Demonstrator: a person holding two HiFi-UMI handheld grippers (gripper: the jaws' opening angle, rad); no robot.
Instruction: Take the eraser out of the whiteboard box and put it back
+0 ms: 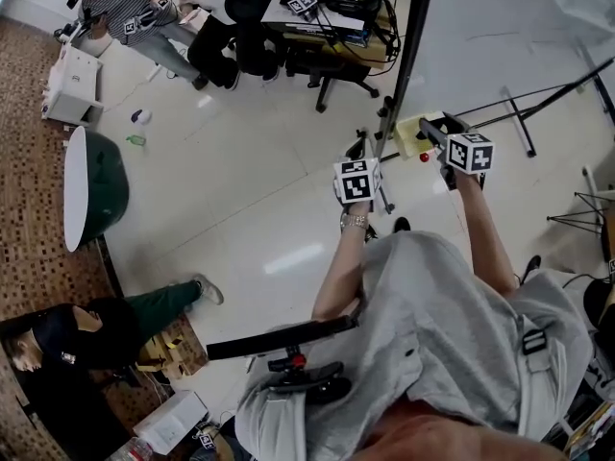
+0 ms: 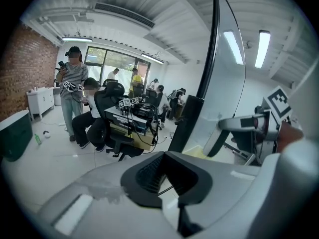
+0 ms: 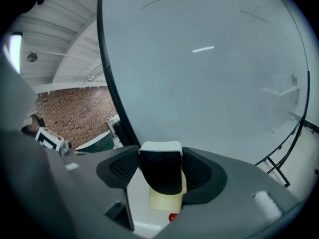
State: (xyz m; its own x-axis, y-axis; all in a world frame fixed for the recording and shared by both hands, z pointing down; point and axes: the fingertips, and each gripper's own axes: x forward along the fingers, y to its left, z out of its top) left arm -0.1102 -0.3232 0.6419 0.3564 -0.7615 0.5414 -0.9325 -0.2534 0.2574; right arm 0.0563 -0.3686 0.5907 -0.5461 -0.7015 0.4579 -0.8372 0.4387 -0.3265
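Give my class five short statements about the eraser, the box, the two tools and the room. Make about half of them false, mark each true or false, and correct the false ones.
1. The right tool grips the eraser. True.
2. The eraser lies inside the box. False: it sits between the right tool's jaws, and the box shows beyond it.
3. The left tool carries a marker pen. False: nothing is between its jaws.
4. The whiteboard has a dark frame. True.
5. Nobody else is in the room. False: several people show, among them a person in a striped top.
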